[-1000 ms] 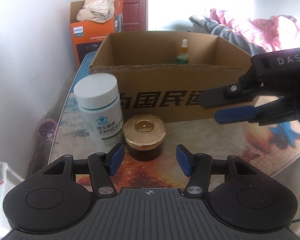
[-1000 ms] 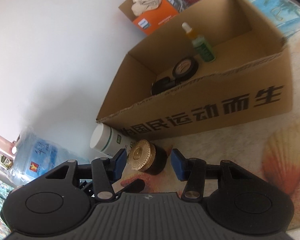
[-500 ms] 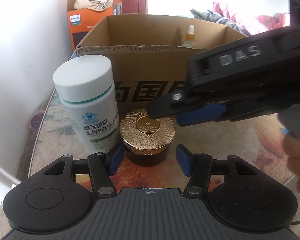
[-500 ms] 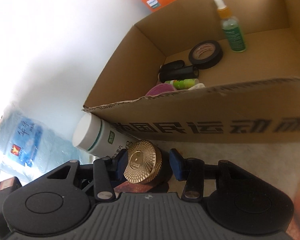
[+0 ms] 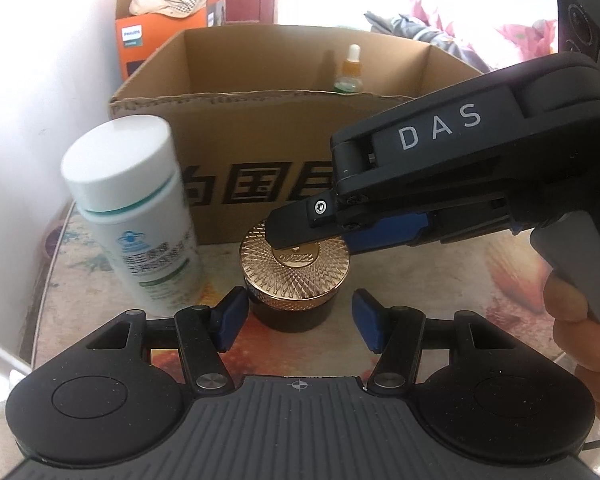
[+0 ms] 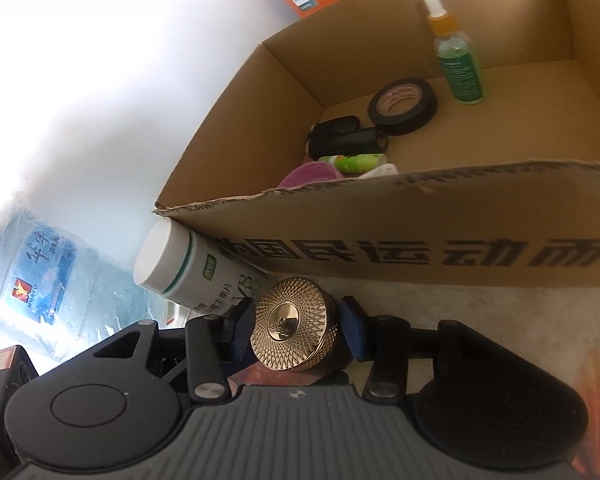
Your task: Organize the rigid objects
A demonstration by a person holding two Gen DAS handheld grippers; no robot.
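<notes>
Both grippers were crowded round one small jar (image 5: 294,276), a dark little pot with a ridged gold lid, standing on the patterned table (image 5: 480,252) just in front of a cardboard box (image 5: 260,152). From the right, the right gripper (image 6: 296,334) reached in over the jar; its blue pads sat on either side of the jar body, tight against it or nearly so, though I could not tell whether they were truly pressing. A hand (image 5: 580,336) was wrapped round its grey handle. Opposite it, the left gripper (image 5: 296,320) stood partly open, its jaws on each side of the jar's near face, with a clear gap on the right and no firm contact that I could see on the left.

Just beside the jar to the left stood a tall white bottle (image 5: 136,216) with a white cap, close against the box's corner. Inside the box lay a roll of black tape (image 6: 402,106), an upright green dropper bottle (image 6: 458,62), a black key fob (image 6: 346,138), a small green tube (image 6: 352,161) and something pink (image 6: 308,172).
</notes>
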